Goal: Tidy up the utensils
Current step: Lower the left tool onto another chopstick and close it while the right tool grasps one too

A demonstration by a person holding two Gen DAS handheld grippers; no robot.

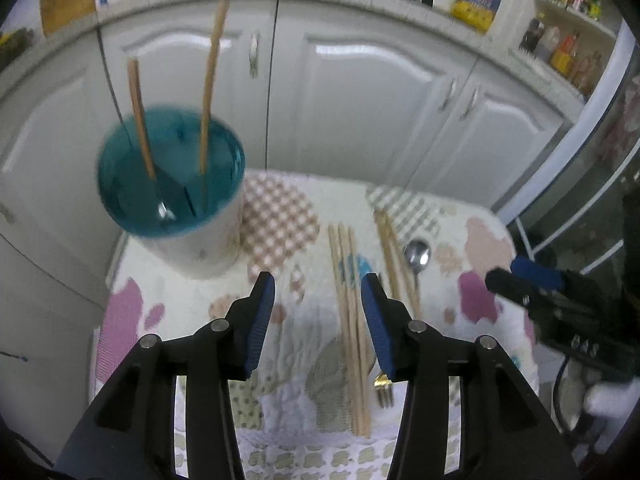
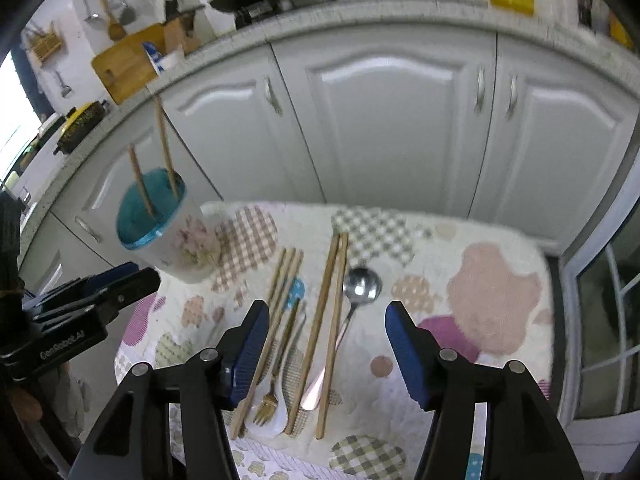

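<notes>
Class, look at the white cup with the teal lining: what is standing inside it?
Two wooden chopsticks stand in the cup, leaning against its rim. In the left view a metal spoon bowl glints at the bottom. Their lower ends are hidden.

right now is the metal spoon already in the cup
No, the metal spoon lies on the cloth, apart from the cup.

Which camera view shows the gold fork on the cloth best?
The right wrist view: the gold fork lies there in full, tines and handle, among the chopsticks. The left wrist view shows only its tines, behind a finger.
</notes>
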